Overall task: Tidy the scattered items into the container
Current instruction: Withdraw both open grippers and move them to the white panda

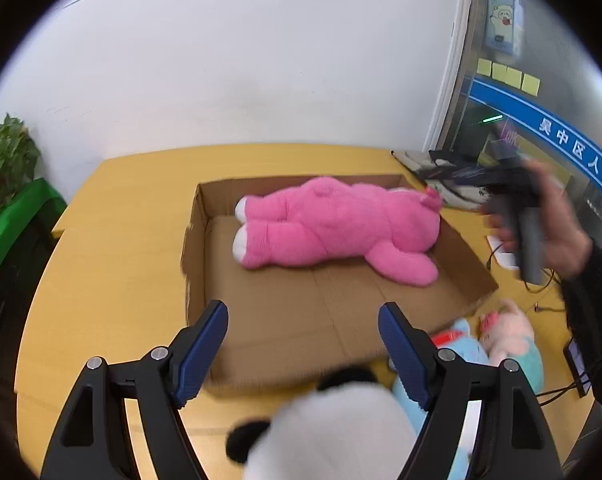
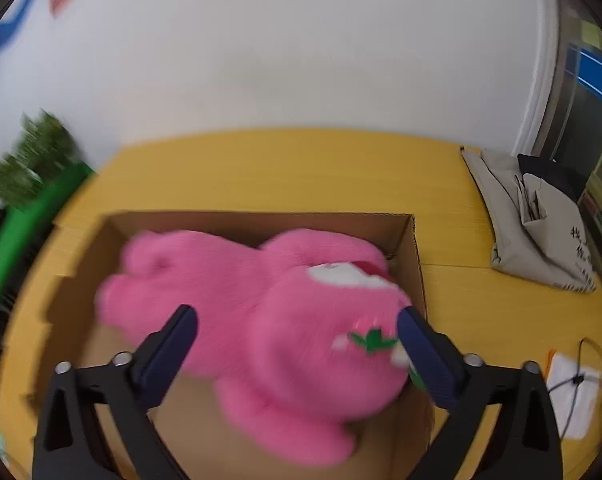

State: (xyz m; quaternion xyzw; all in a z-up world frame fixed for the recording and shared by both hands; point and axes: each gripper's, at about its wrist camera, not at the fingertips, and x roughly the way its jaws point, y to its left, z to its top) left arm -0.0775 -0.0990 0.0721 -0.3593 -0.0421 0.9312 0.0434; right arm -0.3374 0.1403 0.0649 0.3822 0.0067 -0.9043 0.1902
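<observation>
A big pink plush bear (image 1: 333, 226) lies on its side inside an open cardboard box (image 1: 293, 320) on the yellow table. My left gripper (image 1: 303, 330) is open above the box's near edge, with a black-and-white panda plush (image 1: 333, 428) just below its fingers. A light-blue plush (image 1: 467, 350) and a pale pink plush (image 1: 507, 332) lie by the box's near right corner. My right gripper (image 2: 297, 328) is open and wide, right over the pink bear (image 2: 269, 320) in the box (image 2: 417, 248). It also shows in the left wrist view (image 1: 521, 204), blurred, in a hand.
A green planter with a leafy plant (image 1: 9, 184) stands at the table's left. A beige cloth bag (image 2: 533, 224) lies at the back right. Cables and a white adapter (image 2: 573, 392) lie at the right, and a phone (image 1: 579, 364) lies near the right edge.
</observation>
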